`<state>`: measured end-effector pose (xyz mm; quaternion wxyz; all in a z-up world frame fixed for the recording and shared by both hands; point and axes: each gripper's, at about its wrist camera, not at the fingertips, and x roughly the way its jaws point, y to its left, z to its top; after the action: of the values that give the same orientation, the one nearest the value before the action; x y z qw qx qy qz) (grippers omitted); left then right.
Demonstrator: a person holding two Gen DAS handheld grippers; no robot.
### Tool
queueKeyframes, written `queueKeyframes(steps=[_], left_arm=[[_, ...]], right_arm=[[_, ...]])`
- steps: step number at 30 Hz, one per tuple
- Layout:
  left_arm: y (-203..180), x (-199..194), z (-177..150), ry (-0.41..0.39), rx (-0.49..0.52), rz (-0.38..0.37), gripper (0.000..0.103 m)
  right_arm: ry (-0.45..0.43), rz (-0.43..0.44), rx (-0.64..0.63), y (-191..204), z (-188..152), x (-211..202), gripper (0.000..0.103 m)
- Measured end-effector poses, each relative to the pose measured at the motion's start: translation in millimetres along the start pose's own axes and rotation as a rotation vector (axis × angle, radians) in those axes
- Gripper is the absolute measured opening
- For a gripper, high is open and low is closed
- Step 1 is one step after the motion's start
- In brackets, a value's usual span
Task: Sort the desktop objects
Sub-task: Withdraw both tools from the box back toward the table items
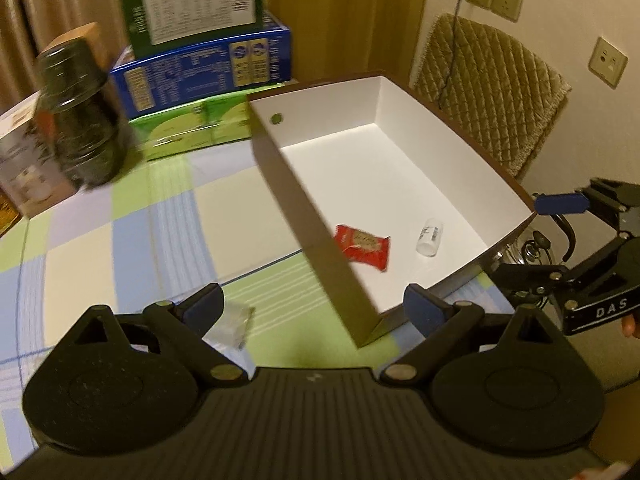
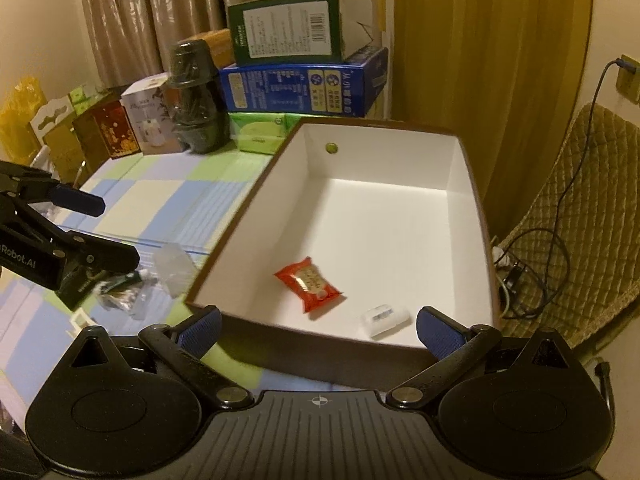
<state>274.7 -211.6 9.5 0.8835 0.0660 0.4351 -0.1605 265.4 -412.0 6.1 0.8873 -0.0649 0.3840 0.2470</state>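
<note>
**Box holds two items; both grippers empty**

Container: open box [image 2: 472, 200], white inside, brown outside, on the checked tablecloth [image 1: 120, 232]. A round metal fitting [image 2: 331, 147] sits on its far wall. Inside, two things, apart from each other on the near half of the floor:
- red snack packet [image 2: 310, 284], crinkled foil, pale label panel, lying flat.
- small white bottle [image 2: 384, 318] on its side, barcode label up, close to the near wall.

Outside the box, on the cloth to its left: clear plastic wrapper [image 2: 172, 266] and a dark small packet [image 2: 120, 284], details blurred.

Left gripper [image 1: 316, 308]: fingers wide apart, nothing between them, low over the cloth by the box's near corner.

Right gripper [image 2: 318, 328]: fingers wide apart, empty, at the box's near wall.

Behind: stacked cartons [image 2: 304, 80], dark jar [image 2: 196, 104].
</note>
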Motion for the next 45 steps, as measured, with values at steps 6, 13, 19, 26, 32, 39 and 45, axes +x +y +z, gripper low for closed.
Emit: queueKeyframes(steps=[6,13,19,26,32,39,45], left_arm=[[27,-20,-23,-0.005,-0.049,0.027,0.095],[59,-40,-54,0.005,-0.089,0.07,0.095],[83,-54,-78,0.019,-0.119,0.094,0.095],[106,-64,-101,0.036,-0.149,0.121,0.095],[124,-75,-119,0.04,-0.173,0.135,0.095],[144,-83,-138,0.053,-0.207,0.154,0.095],[165,-91,-155,0.063,-0.242,0.18,0.095]], right_arm=[[-0.006,0.013,0.011,29,-6,-5,0.101],[0.008,0.03,0.014,65,-14,-5,0.101],[0.023,0.045,0.013,93,-23,-3,0.101],[0.058,0.083,-0.011,129,-31,9,0.101],[0.077,0.122,-0.041,160,-34,20,0.101],[0.102,0.156,-0.069,192,-35,33,0.101],[0.122,0.174,-0.089,217,-38,48,0.101]])
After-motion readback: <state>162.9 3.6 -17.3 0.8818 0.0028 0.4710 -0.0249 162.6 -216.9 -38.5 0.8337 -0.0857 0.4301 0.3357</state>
